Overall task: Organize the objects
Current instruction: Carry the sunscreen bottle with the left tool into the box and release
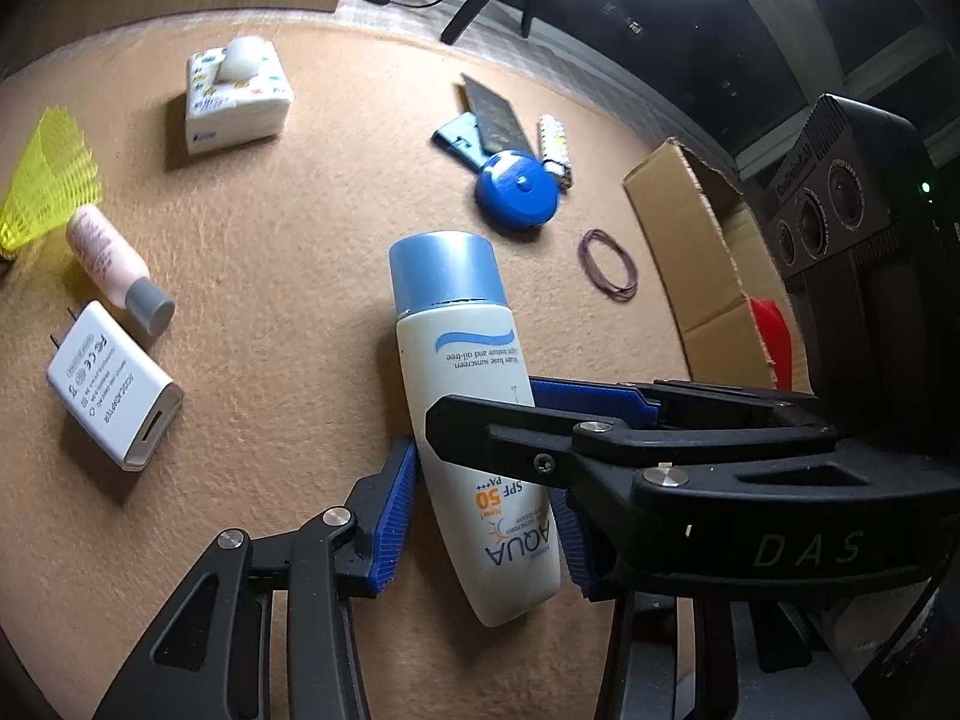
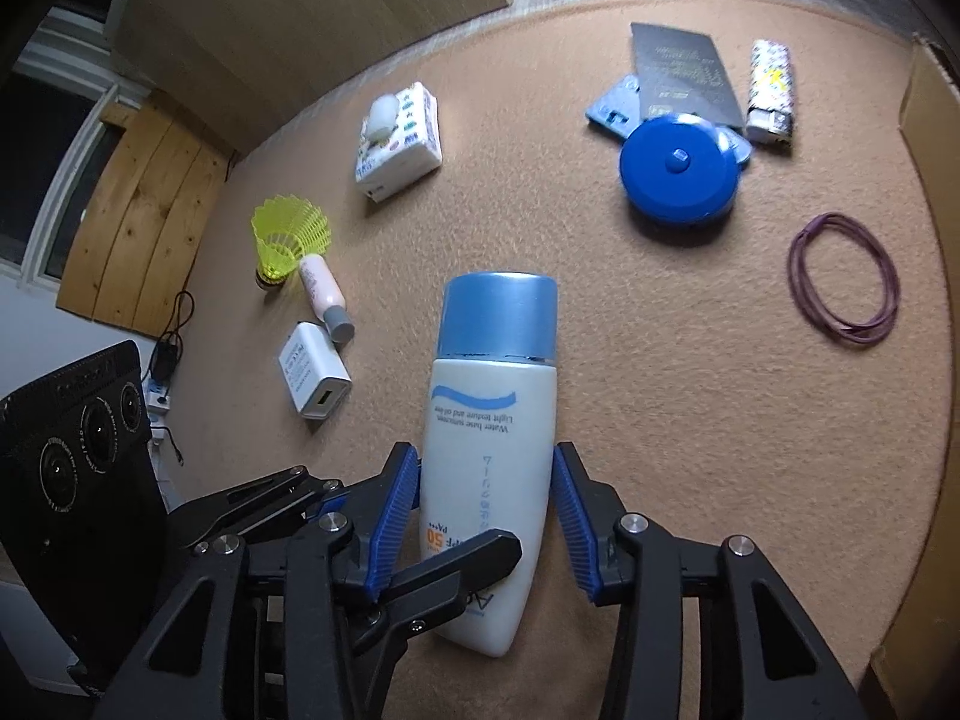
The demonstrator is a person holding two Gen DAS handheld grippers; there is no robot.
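The sunscreen bottle [image 1: 465, 420] lay flat on the tan carpet [image 1: 288, 276], its blue cap pointing away from both cameras, and both tools had it between their fingers. The left gripper [image 1: 486, 516] straddled the lower half of the bottle; its left pad touched the bottle's side, while the right pad was partly hidden behind a black finger of the other tool, so a firm clamp could not be confirmed. In the right wrist view the right gripper [image 2: 486, 516] also stood around the bottle [image 2: 489, 456], its left pad against the white body and its right pad just beside it with a thin gap showing. To the left of the bottle lay a white charger [image 1: 114, 384], a small pink tube [image 1: 114, 267] and a yellow shuttlecock [image 1: 51, 174]. Farther off sat a pack of tissues [image 1: 237, 96]. Beyond the cap were a round blue tape measure [image 2: 681, 171], a dark booklet [image 2: 684, 72], a lighter [image 2: 771, 90] and a purple rubber band [image 2: 843, 276]. An open cardboard box [image 1: 678, 228] stood on the right.
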